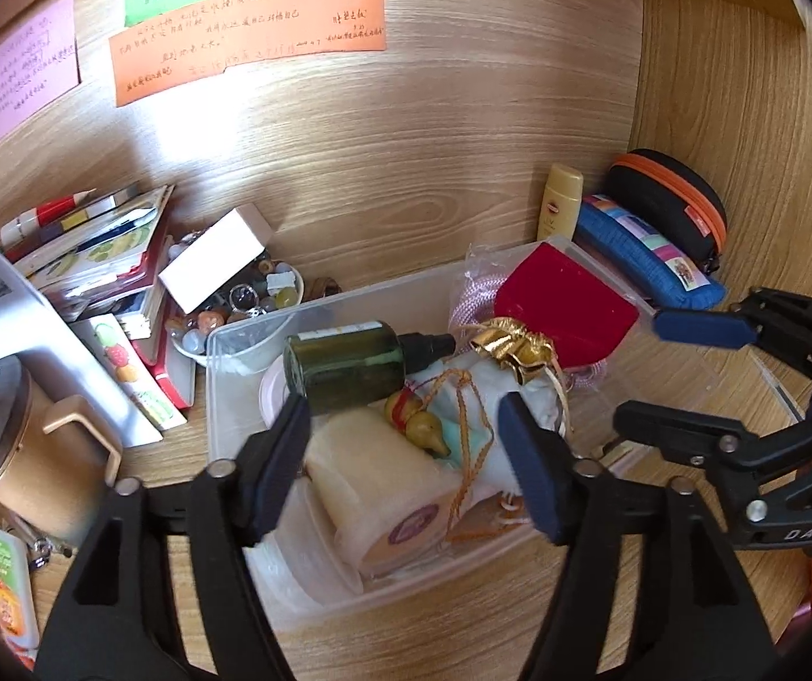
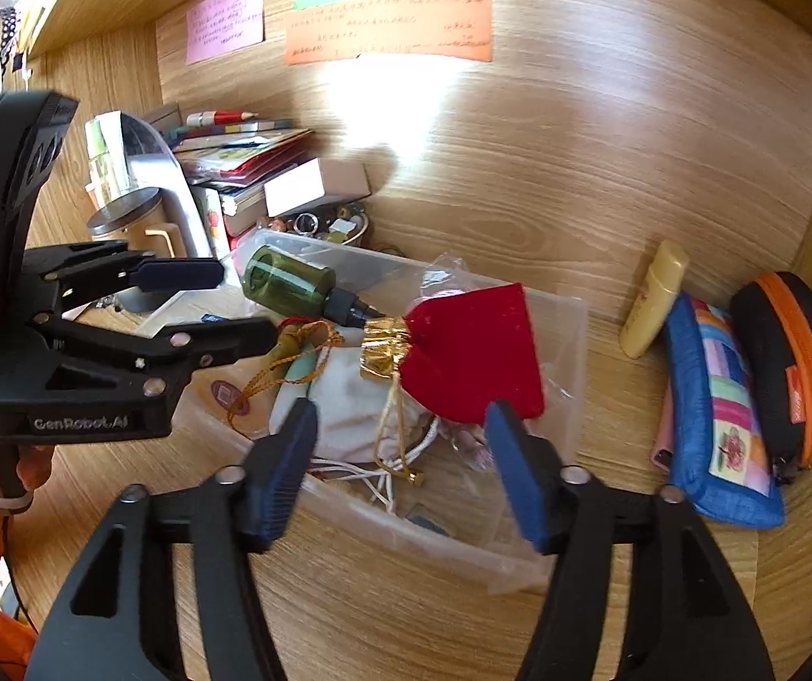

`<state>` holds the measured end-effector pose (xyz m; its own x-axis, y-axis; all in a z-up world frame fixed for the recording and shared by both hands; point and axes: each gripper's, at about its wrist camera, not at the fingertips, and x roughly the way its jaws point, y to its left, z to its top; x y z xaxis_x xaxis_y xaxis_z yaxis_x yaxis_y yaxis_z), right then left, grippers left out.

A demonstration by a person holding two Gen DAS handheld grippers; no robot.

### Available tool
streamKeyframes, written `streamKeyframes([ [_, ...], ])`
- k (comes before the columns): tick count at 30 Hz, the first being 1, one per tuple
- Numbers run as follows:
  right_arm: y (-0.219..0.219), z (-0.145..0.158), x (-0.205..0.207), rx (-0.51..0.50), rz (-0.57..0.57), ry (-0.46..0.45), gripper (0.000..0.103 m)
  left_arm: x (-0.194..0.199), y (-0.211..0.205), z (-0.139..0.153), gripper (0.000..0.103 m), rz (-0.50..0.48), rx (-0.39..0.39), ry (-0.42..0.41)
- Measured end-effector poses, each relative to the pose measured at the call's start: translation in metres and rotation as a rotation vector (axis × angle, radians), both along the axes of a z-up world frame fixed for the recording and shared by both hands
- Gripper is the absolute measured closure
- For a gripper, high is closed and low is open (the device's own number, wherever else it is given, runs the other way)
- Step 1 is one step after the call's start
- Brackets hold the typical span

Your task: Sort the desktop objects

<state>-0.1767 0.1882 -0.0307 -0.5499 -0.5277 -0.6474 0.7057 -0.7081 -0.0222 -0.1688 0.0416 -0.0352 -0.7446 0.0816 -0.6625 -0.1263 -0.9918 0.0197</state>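
A clear plastic bin (image 1: 214,397) (image 2: 434,533) stands on the wooden desk. In it lie a dark green spray bottle (image 1: 349,363) (image 2: 286,284), a red velvet pouch (image 1: 564,306) (image 2: 474,352) with a gold neck, a small gourd charm (image 1: 423,425) on orange cord, a white cloth pouch (image 2: 349,403) and a cream roll (image 1: 371,476). My left gripper (image 1: 406,465) (image 2: 235,306) hovers over the bin's near left part, open, with nothing gripped. My right gripper (image 2: 400,454) (image 1: 641,371) is open above the bin's near right edge, just in front of the red pouch.
Left of the bin are a stack of books (image 1: 110,261), a white box (image 1: 213,267), a bowl of beads (image 1: 247,306) and a lidded mug (image 1: 20,454). To the right sit a yellow bottle (image 2: 652,301), a blue pencil case (image 2: 718,414) and a black-and-orange case (image 2: 791,357). The desk's back wall is close behind.
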Motion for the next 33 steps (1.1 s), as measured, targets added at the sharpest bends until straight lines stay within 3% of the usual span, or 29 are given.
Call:
streamKeyframes([
  [4, 0.007, 0.002, 0.008, 0.005, -0.023, 0.031, 0.031, 0.01, 0.0, 0.0, 0.024, 0.02, -0.014, -0.001],
  [9, 0.014, 0.01, 0.02, -0.001, -0.033, 0.074, 0.024, 0.026, -0.003, 0.009, 0.008, 0.064, -0.035, 0.025],
  [18, 0.02, 0.024, 0.044, -0.011, -0.046, 0.14, 0.002, 0.063, -0.012, 0.029, 0.003, 0.151, -0.056, 0.113],
  [25, 0.019, 0.029, 0.065, -0.001, -0.073, 0.179, 0.0, 0.093, -0.014, 0.038, 0.002, 0.196, -0.037, 0.182],
  [33, 0.029, 0.039, 0.092, -0.036, -0.121, 0.211, 0.0, 0.121, -0.007, 0.049, 0.001, 0.181, -0.016, 0.23],
])
